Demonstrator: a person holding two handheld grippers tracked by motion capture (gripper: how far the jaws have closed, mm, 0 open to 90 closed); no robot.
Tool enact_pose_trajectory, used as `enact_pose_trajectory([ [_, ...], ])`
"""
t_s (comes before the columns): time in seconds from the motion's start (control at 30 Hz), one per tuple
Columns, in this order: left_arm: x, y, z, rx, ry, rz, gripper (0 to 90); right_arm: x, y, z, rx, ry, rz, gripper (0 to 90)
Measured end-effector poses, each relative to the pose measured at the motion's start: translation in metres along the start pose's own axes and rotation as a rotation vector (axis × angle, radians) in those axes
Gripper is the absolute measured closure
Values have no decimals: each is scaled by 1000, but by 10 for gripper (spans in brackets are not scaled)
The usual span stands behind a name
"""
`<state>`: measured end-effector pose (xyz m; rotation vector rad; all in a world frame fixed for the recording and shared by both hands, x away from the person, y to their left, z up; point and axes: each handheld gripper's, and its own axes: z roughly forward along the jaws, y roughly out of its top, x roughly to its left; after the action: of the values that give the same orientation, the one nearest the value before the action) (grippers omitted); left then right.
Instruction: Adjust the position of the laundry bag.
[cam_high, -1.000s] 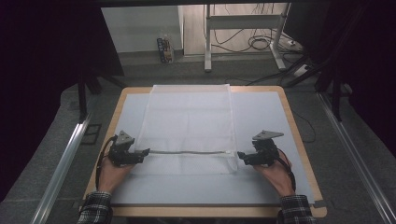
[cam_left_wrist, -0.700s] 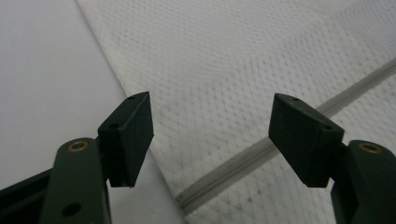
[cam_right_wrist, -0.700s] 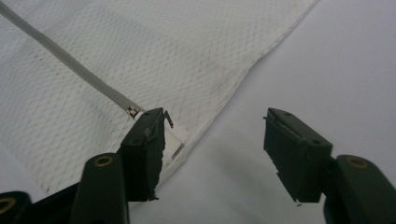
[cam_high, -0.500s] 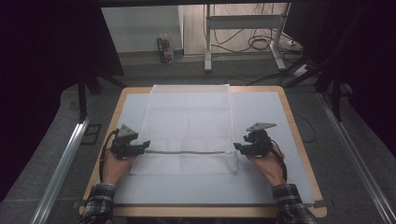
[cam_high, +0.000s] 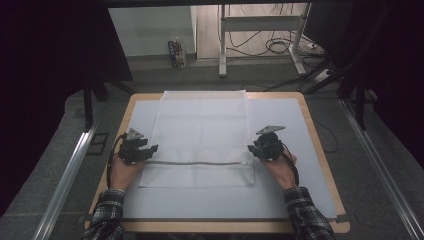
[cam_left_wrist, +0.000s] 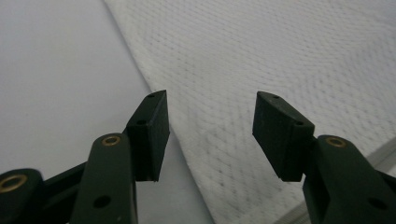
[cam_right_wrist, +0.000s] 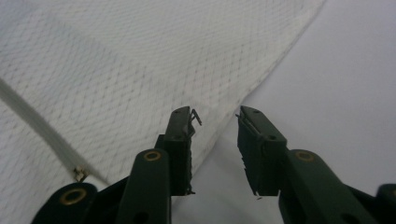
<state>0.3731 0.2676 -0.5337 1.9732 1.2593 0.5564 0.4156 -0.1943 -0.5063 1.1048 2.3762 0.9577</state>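
Note:
A white mesh cloth lies flat on the pale mat, with a zip line across its near part. My left gripper sits at the cloth's left edge, just above the zip. In the left gripper view it stands open over that edge of the cloth, and its jaws have just been closing. My right gripper is at the cloth's right edge. In its own view it has a narrow gap over the edge of the cloth, also just closing, with no pad pressing. The zip pull lies nearby.
The pale mat covers a wood-edged table. Metal rails run along the floor at the left and right. A metal stand with cables and a small box stand beyond the table.
Both hands have slid away from the person along the cloth's side edges, the right one also inward. Both pairs of jaws stand narrower than before.

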Motion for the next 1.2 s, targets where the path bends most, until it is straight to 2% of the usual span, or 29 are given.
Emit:
enact_pose_trajectory([
  [0.2, 6, -3, 5, 13, 15, -19, 471, 2, 5, 15, 25, -14, -17, 674],
  [0.27, 7, -4, 7, 32, 15, -27, 507, 3, 6, 18, 35, -35, -26, 670],
  [0.37, 8, -6, 11, 75, 21, -34, 528, 3, 5, 21, 49, -40, -31, 681],
  [0.4, 8, -7, 13, 70, 8, -48, 584, 4, 5, 23, 55, -36, -34, 711],
  [0.47, 8, -6, 14, 73, -15, -60, 631, 5, 6, 23, 61, -35, -38, 744],
  [0.57, 6, -5, 14, 79, -24, -55, 683, 6, 7, 24, 64, -24, -27, 806],
  [0.6, 4, -5, 14, 79, -37, -59, 747, 7, 8, 24, 70, -17, -28, 860],
  [0.67, 4, -5, 14, 79, -44, -61, 807, 7, 8, 24, 73, -17, -29, 872],
  [0.7, 3, -4, 14, 84, -46, -50, 807, 8, 9, 24, 76, -18, -30, 876],
  [0.77, 2, -4, 14, 81, -38, -35, 874, 8, 9, 24, 79, -20, -35, 879],
  [0.93, 2, -4, 12, 87, -50, -22, 876, 6, 8, 22, 79, -11, -42, 880],
  [1.07, 0, -4, 11, 87, -60, -3, 875, 6, 9, 19, 79, -21, -65, 880],
  [1.13, -4, -3, 11, 79, -43, 39, 874, 6, 9, 15, 66, -27, -73, 880],
  [1.2, -6, -3, 11, 81, -43, 50, 873, 7, 9, 14, 63, -27, -74, 880],
])
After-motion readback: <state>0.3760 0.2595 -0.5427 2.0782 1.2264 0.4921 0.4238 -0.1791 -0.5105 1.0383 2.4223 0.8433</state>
